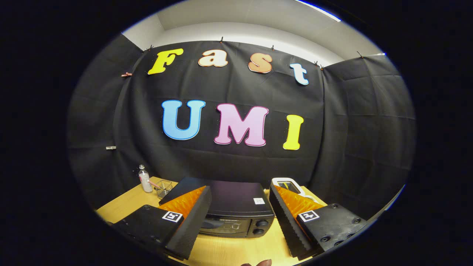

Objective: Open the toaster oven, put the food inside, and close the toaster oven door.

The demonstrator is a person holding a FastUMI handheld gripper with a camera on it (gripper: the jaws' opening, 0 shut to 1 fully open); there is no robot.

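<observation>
Fingers (201, 212) are spread wide with nothing between them, so the gripper (240, 221) looks lined up for the toaster oven (236, 208) on the table (125, 207) just ahead. Door seems shut, though it's dark there. No food spotted, just 1 bottle (145, 179) beyond.
</observation>
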